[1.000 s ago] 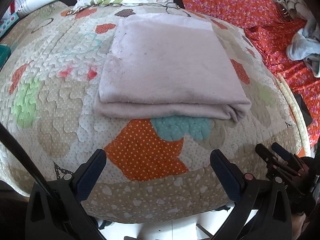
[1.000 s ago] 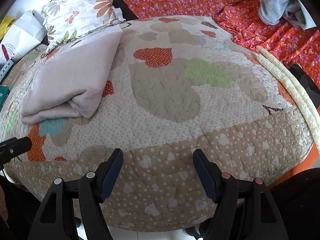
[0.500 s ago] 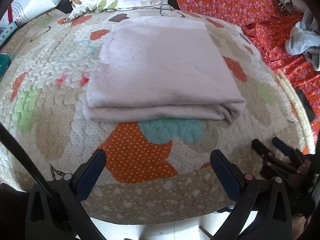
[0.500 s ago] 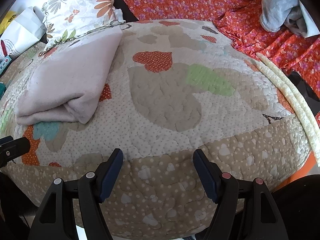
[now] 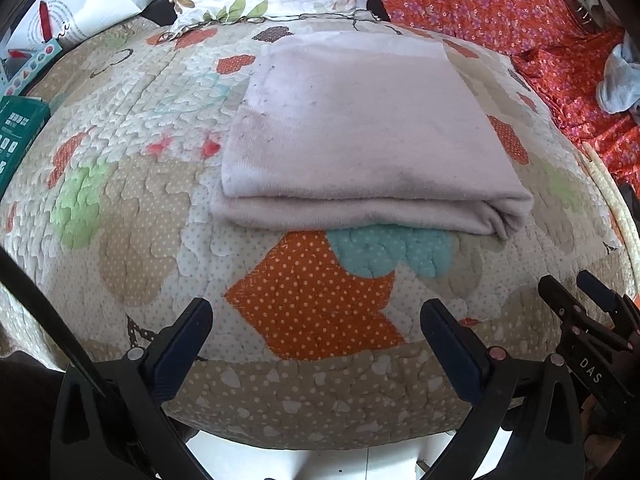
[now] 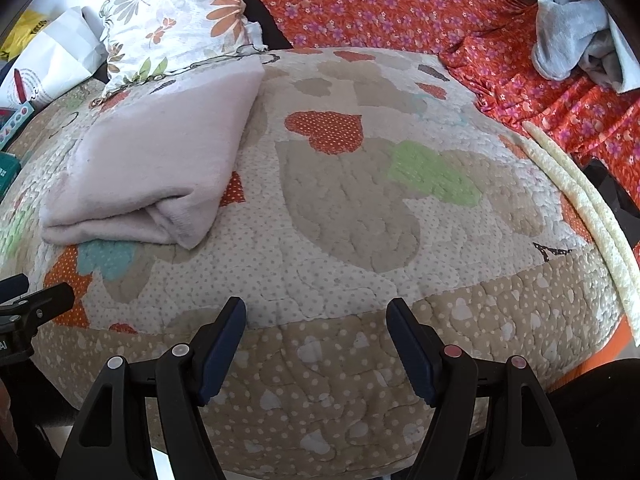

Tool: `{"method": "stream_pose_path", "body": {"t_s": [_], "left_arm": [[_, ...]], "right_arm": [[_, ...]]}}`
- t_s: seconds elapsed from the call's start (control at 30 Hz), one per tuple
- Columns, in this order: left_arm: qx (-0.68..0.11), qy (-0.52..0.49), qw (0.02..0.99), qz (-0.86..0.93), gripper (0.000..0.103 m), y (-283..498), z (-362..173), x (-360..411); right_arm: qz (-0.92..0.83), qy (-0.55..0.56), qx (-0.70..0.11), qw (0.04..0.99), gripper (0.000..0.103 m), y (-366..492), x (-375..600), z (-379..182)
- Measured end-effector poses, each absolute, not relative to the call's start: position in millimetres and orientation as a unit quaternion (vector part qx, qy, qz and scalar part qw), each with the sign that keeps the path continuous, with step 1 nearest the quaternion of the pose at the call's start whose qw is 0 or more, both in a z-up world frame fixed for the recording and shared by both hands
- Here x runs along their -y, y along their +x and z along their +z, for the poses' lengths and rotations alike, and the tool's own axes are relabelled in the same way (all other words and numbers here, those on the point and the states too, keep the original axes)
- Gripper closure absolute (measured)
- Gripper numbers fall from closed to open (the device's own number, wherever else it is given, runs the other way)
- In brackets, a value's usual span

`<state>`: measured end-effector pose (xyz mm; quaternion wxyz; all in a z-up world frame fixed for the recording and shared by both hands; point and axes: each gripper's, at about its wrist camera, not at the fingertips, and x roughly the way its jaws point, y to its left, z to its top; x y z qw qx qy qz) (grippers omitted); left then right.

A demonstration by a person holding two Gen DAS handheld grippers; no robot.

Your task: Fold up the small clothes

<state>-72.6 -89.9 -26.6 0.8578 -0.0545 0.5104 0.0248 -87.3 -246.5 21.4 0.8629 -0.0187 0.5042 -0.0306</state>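
A pale pink cloth (image 5: 360, 136) lies folded into a flat rectangle on the patchwork quilt (image 5: 312, 320). It also shows at the left of the right wrist view (image 6: 160, 168). My left gripper (image 5: 316, 320) is open and empty, hovering over the quilt's near edge, short of the cloth. My right gripper (image 6: 316, 320) is open and empty too, over the quilt's near edge to the right of the cloth. It also shows at the right edge of the left wrist view (image 5: 576, 296).
A floral pillow (image 6: 176, 20) lies behind the quilt. An orange flowered sheet (image 6: 400, 4) with a grey garment heap (image 6: 576, 32) lies at the back right. A white bag (image 5: 88, 8) and a green box (image 5: 16, 132) sit at the left. A cream cord (image 6: 584, 208) runs along the quilt's right edge.
Both grippers have shifted slightly over the quilt, staying open and empty. The folded cloth has not moved.
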Motion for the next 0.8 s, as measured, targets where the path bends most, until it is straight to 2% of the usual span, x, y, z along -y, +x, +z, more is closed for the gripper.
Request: {"method": "stream_pose_path", "body": {"t_s": [0.8], "left_arm": [[-0.511, -0.070, 0.856, 0.041, 0.000, -73, -33, 79]], "right_arm": [[-0.009, -0.036, -0.495, 0.868, 0.026, -92, 233, 22]]}}
